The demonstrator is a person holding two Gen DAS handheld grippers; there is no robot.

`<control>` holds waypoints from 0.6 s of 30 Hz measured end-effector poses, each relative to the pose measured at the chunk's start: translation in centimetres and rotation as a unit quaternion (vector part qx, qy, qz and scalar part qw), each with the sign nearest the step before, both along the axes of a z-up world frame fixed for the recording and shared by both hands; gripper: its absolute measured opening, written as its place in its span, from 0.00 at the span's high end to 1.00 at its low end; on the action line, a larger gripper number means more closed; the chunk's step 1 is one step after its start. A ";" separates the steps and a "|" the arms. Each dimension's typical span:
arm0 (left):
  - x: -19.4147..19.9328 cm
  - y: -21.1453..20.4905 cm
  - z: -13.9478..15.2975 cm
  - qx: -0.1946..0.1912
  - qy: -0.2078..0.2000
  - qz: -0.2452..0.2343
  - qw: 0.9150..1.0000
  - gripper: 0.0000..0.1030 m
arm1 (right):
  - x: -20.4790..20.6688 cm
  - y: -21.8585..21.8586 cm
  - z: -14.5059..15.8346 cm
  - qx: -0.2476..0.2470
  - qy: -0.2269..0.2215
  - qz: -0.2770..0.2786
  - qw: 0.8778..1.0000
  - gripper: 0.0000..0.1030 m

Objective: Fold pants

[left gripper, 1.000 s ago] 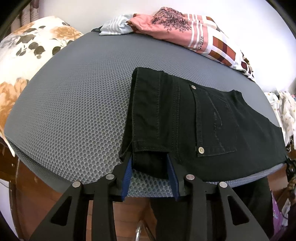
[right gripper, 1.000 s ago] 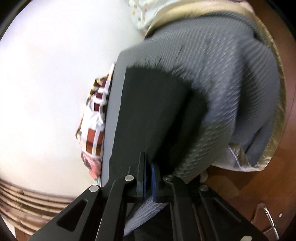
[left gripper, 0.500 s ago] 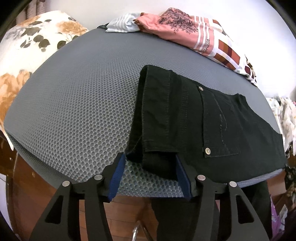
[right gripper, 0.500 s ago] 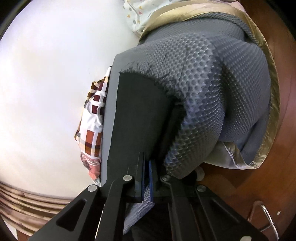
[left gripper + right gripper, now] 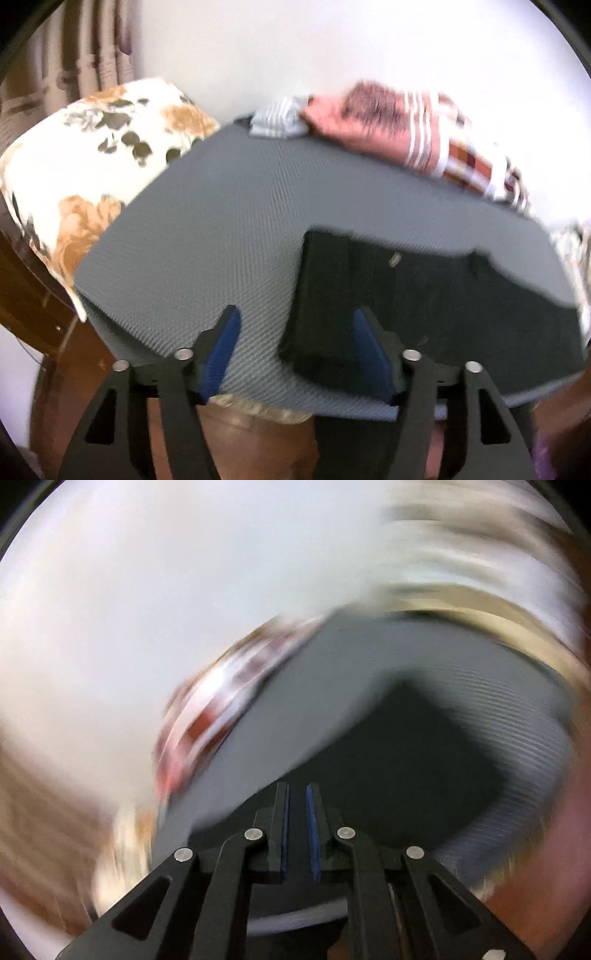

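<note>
The black pants (image 5: pixel 424 295) lie flat on the grey mesh-covered table (image 5: pixel 221 229), waistband toward the near edge, with part hanging over it. My left gripper (image 5: pixel 295 325) is open wide and empty, just in front of the waistband corner at the near edge. In the blurred right wrist view the pants (image 5: pixel 406 760) spread out ahead of my right gripper (image 5: pixel 297 794). Its jaws stand a narrow gap apart with black cloth behind them. I cannot tell whether they still pinch any cloth.
A floral cushion (image 5: pixel 85 177) sits at the table's left. A pile of pink, striped and checked clothes (image 5: pixel 399 129) lies along the far edge by the white wall, and shows blurred in the right wrist view (image 5: pixel 207 716). Wooden floor lies below the near edge.
My left gripper opened wider, let go of the waistband and drew back. My right gripper swung fast, blurring its view, and its jaws parted slightly.
</note>
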State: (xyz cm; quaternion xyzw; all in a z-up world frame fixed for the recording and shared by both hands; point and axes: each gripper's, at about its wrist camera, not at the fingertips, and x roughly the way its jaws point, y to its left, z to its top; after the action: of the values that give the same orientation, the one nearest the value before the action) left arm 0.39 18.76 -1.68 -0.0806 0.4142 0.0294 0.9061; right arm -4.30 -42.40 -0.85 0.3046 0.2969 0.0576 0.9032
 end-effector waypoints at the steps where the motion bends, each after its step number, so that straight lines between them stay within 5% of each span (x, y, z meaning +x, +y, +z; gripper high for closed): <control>1: 0.0 -0.4 0.8 -0.020 -0.010 0.000 1.000 0.31 | 2.7 3.4 0.7 -0.033 -0.001 0.054 0.998 0.60; 3: 0.1 -1.4 2.0 -0.052 -0.027 0.013 0.998 0.24 | 7.9 10.2 1.1 -0.091 -0.004 0.150 0.984 0.51; 6: 0.0 -2.8 2.6 -0.076 -0.066 0.016 0.995 0.13 | 14.7 18.2 -0.1 -0.148 0.005 0.245 0.958 0.52; 9: 0.1 -3.9 1.5 -0.033 -0.087 0.015 0.996 0.12 | 19.7 23.4 -2.2 -0.203 0.029 0.288 0.935 0.53; 12: 0.9 -4.4 -0.4 0.018 -0.062 0.006 0.998 0.12 | 22.2 25.4 -3.5 -0.244 0.036 0.295 0.923 0.53; 17: 1.6 -3.6 -1.8 0.003 -0.052 0.011 0.999 0.12 | 25.7 26.5 -6.3 -0.264 0.074 0.308 0.911 0.53; 18: 1.6 -3.6 -2.0 0.001 -0.049 0.011 0.999 0.12 | 26.1 26.5 -6.9 -0.261 0.084 0.312 0.910 0.60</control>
State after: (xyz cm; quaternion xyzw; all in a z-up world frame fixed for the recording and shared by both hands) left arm 2.04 15.12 -3.66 -0.0859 0.3688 0.0355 0.9248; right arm 21.80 -15.93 -7.74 -0.0459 0.4564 0.2308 0.8581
